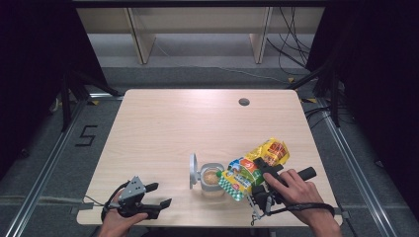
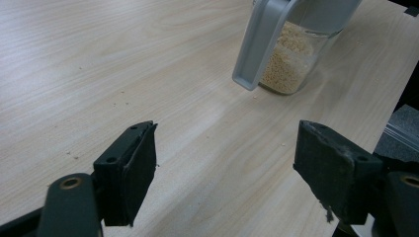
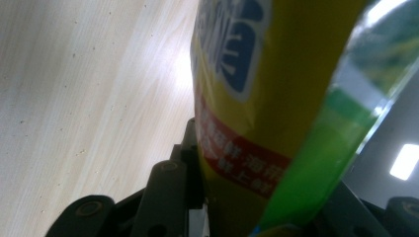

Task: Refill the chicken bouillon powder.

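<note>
We held the right claw (image 1: 260,174) clamped on a yellow and green snack bag (image 1: 254,168), tilted so that its lower, green-edged end hung just over the open jar (image 1: 212,178); the bag's upper end pointed away toward the far right of the worktop (image 1: 163,123); in the right gripper view the bag (image 3: 276,98) stood pinched between the two black jaws, its yellow face with blue and red lettering close to the lens, and pale wood lay to the left of it.

The jar stood near the front edge of the worktop, between our two hands; its grey lid (image 1: 192,171) was flipped open and stood upright at its left side; pale, fine grain lay inside it; in the left gripper view the jar (image 2: 291,64) showed the same grain through its clear wall, with the lid (image 2: 259,44) hanging down in front of it.

Our left claw (image 1: 159,194) rested at the front left of the worktop, well apart from the jar; its jaws stood wide, with nothing between them; a few crumbs lay scattered on the wood ahead of it.
</note>
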{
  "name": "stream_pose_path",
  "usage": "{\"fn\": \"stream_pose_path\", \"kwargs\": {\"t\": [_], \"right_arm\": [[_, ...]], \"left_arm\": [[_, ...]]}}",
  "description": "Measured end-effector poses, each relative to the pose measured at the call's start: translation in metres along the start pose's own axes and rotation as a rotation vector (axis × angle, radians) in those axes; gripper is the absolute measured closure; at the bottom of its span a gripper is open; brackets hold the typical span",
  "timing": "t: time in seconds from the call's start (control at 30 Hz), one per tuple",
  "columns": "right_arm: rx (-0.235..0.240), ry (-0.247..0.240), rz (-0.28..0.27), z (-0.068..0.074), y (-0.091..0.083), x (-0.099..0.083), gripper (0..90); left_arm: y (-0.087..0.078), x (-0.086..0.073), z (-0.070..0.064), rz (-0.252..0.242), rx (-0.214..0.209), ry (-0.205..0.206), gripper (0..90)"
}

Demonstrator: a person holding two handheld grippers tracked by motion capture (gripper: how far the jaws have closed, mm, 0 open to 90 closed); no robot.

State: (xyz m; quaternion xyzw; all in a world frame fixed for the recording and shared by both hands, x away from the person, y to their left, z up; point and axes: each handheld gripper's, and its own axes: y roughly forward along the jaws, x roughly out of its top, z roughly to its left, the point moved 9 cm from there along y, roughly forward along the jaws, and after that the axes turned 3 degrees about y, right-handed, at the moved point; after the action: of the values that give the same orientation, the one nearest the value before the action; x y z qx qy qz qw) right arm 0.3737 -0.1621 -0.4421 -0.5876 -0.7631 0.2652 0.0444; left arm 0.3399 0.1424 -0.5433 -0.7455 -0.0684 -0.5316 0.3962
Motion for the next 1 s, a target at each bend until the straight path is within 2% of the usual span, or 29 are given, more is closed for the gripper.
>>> {"fn": "stream_pose_path", "kwargs": {"t": [0.13,0.2,0.23,0.27,0.3,0.33,0.37,0.43,0.47,0.5,0.53,0.57,0.6,0.63,0.67,0.77,0.8,0.83,0.87,0.9,1.0], "right_arm": [[0.01,0.042,0.008,0.003,-0.001,-0.001,70.1],[0.003,0.02,-0.019,0.001,0.0,0.0,70.3],[0.016,0.035,-0.005,0.002,-0.001,-0.002,70.4],[0.019,0.042,-0.033,0.002,0.001,-0.001,70.5],[0.026,0.074,-0.045,0.004,0.001,-0.002,70.6],[0.024,0.061,-0.061,0.002,0.002,-0.002,70.8],[0.031,0.11,-0.07,0.006,0.002,-0.004,71.1],[0.035,0.125,-0.108,0.007,0.005,-0.001,71.5],[0.054,0.174,-0.101,0.013,0.005,-0.003,71.6],[0.051,0.184,-0.111,0.015,0.006,-0.004,71.8],[0.052,0.15,-0.133,0.012,0.008,-0.002,72.0],[0.071,0.275,-0.119,0.022,0.007,-0.004,72.2],[0.064,0.208,-0.148,0.016,0.009,-0.003,72.3],[0.057,0.21,-0.167,0.016,0.011,-0.003,72.4],[0.071,0.247,-0.163,0.019,0.011,-0.004,72.5],[0.089,0.288,-0.179,0.024,0.014,-0.005,72.9],[0.07,0.279,-0.211,0.022,0.016,-0.004,73.0],[0.078,0.294,-0.218,0.024,0.017,-0.004,73.1],[0.077,0.279,-0.208,0.023,0.017,-0.005,73.2],[0.092,0.325,-0.224,0.027,0.019,-0.004,73.4],[0.108,0.386,-0.245,0.031,0.022,-0.002,73.9]], "left_arm": [[0.0,0.0,0.0,0.0,0.0,0.001,23.7],[0.0,0.0,0.001,0.001,-0.002,0.026,23.7],[0.0,0.0,0.001,0.001,-0.002,0.025,23.6],[0.0,0.001,0.001,-0.004,-0.002,0.025,23.6],[0.0,0.0,0.001,0.0,-0.004,0.024,23.7],[0.0,0.0,0.001,0.001,-0.002,0.024,23.7],[0.0,0.001,0.001,-0.002,-0.001,0.023,23.6],[-0.001,0.0,0.002,0.004,0.001,0.024,23.7],[-0.001,0.0,0.002,0.001,-0.002,0.024,23.6],[-0.001,0.0,0.002,0.002,-0.002,0.023,23.6],[-0.001,0.0,0.002,0.002,0.0,0.022,23.6],[-0.001,0.0,0.002,0.003,0.0,0.022,23.7],[-0.001,0.0,0.002,0.001,-0.002,0.022,23.7],[-0.001,0.0,0.002,0.002,-0.002,0.024,23.6],[-0.001,0.001,0.002,0.001,-0.002,0.024,23.7],[-0.001,0.001,0.002,0.0,-0.001,0.022,23.7],[0.0,0.001,0.001,-0.008,-0.002,0.012,23.6],[-0.001,0.0,0.002,0.004,0.001,0.024,23.6],[-0.001,0.0,0.002,0.003,-0.002,0.022,23.6],[-0.001,0.0,0.002,0.003,-0.002,0.022,23.7],[-0.001,0.0,0.002,0.003,-0.001,0.022,23.6]]}}
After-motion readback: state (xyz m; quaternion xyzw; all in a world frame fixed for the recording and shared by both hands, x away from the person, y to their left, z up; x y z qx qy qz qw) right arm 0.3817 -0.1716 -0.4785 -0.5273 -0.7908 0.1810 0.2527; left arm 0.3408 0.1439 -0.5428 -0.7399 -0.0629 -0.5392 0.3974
